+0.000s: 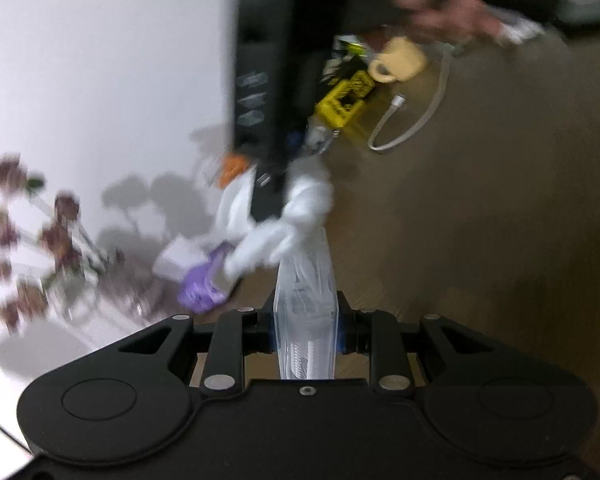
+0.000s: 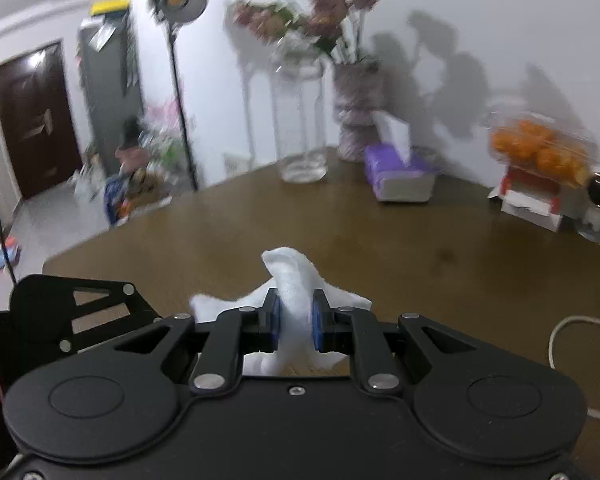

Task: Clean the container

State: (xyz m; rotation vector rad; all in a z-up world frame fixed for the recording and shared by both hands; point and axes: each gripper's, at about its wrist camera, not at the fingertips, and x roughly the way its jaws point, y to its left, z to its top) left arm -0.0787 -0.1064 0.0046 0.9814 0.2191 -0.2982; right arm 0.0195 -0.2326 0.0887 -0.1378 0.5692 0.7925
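Left wrist view: left gripper (image 1: 305, 320) at lower centre, jaws pressed on a clear plastic container (image 1: 306, 300) seen edge-on, running up from the jaws toward mid-frame. Above it, centre of frame, the right gripper (image 1: 268, 208) comes down from the top as a dark blurred bar w/ a white cloth (image 1: 296, 216) bunched at its tip; the cloth's lower edge looks to meet the container's far end, but blur keeps contact uncertain. Purple tissue pack (image 1: 202, 288) sits left of centre, flowers (image 1: 32, 240) at far left, yellow crate (image 1: 346, 100) and cream mug (image 1: 400, 62) at upper centre, white cable (image 1: 412, 120) to their right, all on the brown table (image 1: 480, 240).

Right wrist view: right gripper (image 2: 295, 322) at lower centre, jaws pinching the cloth (image 2: 296, 292), which puffs out above and to both sides. Container not in this frame. Glass jar (image 2: 302, 128) and tissue pack (image 2: 400, 176) at upper centre, oranges (image 2: 540, 148) at right.

Step in hand, as judged: wiping the container w/ the cloth. To do it well: keep the left grip firm so the thin plastic does not twist, press the cloth flat vs. the wall, and wipe in long passes rather than dabs. Heavy blur suggests fast motion; slower strokes should clean better.
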